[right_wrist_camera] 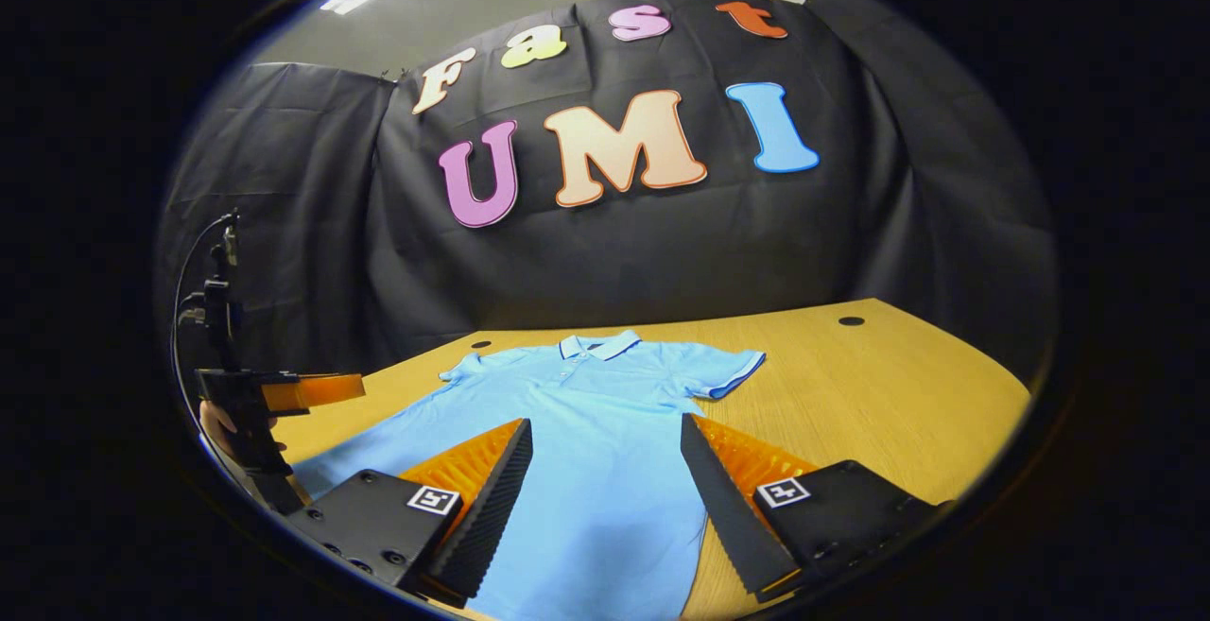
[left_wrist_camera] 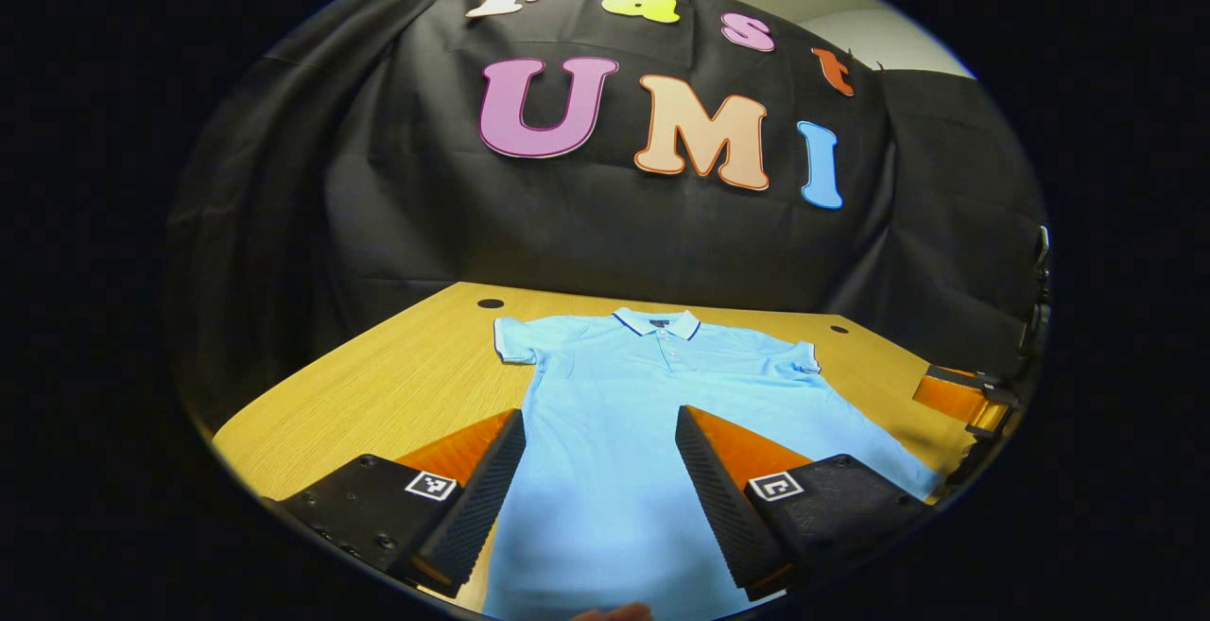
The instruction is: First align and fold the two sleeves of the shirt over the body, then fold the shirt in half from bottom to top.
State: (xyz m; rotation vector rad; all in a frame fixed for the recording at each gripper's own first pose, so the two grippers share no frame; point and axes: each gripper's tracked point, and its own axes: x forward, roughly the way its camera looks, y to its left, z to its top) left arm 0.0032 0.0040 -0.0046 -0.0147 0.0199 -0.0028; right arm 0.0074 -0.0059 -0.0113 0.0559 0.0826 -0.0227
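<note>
A light blue polo shirt (left_wrist_camera: 624,394) lies flat on the wooden table (left_wrist_camera: 406,385), collar toward the far wall and both short sleeves spread out. Its left sleeve (left_wrist_camera: 515,339) and right sleeve (left_wrist_camera: 802,356) lie unfolded. My left gripper (left_wrist_camera: 600,427) hovers open above the shirt's lower body with nothing between its fingers. In the right gripper view the same shirt (right_wrist_camera: 605,432) spreads below my right gripper (right_wrist_camera: 605,437), which is open and empty too. The sleeve (right_wrist_camera: 728,370) with a dark trimmed cuff points right there.
The other gripper (left_wrist_camera: 969,404) shows at the right edge of the left gripper view. In the right gripper view a hand holds the other gripper (right_wrist_camera: 255,404) at the left edge, with a cable rising from it. Round holes (right_wrist_camera: 851,321) mark the tabletop (right_wrist_camera: 898,394) near the back.
</note>
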